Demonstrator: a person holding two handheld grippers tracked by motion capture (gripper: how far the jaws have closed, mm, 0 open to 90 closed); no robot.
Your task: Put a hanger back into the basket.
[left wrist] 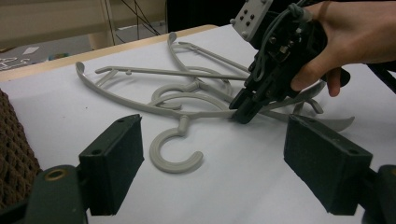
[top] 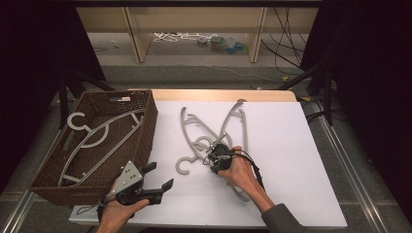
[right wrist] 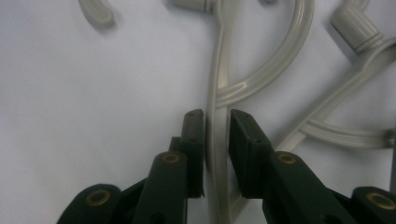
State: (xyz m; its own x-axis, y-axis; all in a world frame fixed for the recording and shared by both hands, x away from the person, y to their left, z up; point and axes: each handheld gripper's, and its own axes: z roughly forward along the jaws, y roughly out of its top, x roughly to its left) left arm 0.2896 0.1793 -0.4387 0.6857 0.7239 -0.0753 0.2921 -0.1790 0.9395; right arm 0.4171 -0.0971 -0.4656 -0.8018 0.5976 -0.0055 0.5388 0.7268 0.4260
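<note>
On the white table (top: 301, 160), right of centre, lies a tangle of grey hangers. I count three there, though where they cross it is hard to be sure. The brown basket (top: 145, 126) at the table's left edge holds what look like two more, with one hook plain to see.

The right gripper (top: 216, 155) points down on the nearest hanger (top: 183, 166), the one whose open hook faces the person. Its jaws stand narrow, straddling that hanger's arm just past the neck, and the pads (right wrist: 194, 140) sit close against both sides of the bar. The bar runs straight along the jaws' line in the right gripper view. Seen from above, the hanger's long axis slants from far-left to near-right, passing under the right hand.

The left gripper (top: 159, 175) hovers wide and empty just beside the basket's near corner, facing the tangle. The basket lies to the left of the gripped hanger, so I judge the carry goes leftward, past the left gripper.
</note>
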